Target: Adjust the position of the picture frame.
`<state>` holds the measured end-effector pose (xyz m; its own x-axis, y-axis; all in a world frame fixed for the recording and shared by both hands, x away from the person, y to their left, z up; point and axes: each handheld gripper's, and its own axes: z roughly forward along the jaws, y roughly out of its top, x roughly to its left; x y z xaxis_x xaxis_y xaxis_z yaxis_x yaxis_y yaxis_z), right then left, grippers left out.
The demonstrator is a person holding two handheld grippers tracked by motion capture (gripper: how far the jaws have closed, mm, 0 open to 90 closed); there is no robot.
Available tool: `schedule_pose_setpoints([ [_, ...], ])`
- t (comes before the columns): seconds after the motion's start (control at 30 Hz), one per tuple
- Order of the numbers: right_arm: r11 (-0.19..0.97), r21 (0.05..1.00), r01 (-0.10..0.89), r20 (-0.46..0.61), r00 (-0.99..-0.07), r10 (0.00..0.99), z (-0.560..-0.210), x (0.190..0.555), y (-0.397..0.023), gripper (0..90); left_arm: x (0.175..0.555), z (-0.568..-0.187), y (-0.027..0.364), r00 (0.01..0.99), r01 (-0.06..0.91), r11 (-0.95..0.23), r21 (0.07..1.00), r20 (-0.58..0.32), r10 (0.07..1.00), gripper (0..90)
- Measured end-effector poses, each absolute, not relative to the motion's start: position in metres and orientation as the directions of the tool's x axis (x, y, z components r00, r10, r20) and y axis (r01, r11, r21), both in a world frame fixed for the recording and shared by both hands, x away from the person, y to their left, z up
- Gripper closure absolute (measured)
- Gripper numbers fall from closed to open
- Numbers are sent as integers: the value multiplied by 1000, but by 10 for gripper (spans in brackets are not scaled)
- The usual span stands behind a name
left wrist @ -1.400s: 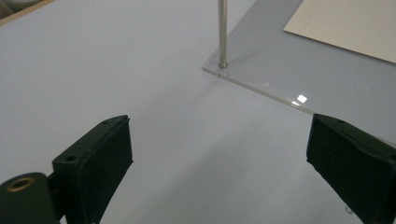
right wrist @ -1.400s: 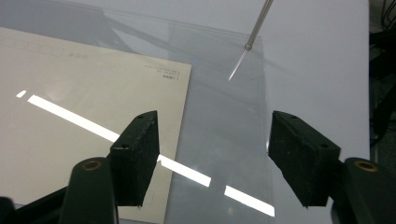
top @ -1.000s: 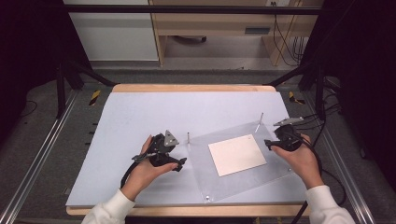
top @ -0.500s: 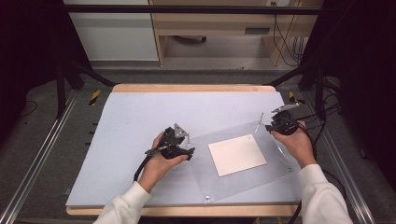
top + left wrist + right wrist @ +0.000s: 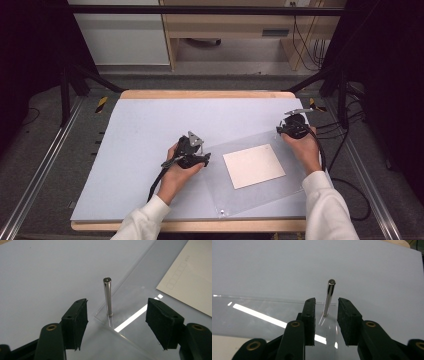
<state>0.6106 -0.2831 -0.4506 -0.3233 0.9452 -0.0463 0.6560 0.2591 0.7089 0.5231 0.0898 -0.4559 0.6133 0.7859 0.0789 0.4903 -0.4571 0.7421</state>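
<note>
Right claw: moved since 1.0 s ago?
Yes. In the high view the right claw has gone away from the person, up along the clear acrylic sheet to its far right corner, nearer the table's wooden far edge.

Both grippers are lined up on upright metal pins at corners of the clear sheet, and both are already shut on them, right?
Not shut. Both are open: the left gripper view shows its pin between spread jaws; the right gripper view shows the other pin ungripped.
</note>
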Motion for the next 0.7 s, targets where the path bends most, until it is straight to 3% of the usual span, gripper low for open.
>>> schedule_pose_setpoints([
  [0.43, 227, 714, 662, -15, -310, 951, -457, 619, -282, 728, 526, -457, 90, 596, 505, -426, 751, 54, 801, 388],
  [0.7, 226, 718, 659, -26, -299, 954, -455, 622, -281, 806, 526, -456, 90, 596, 508, -421, 752, 46, 802, 408],
])
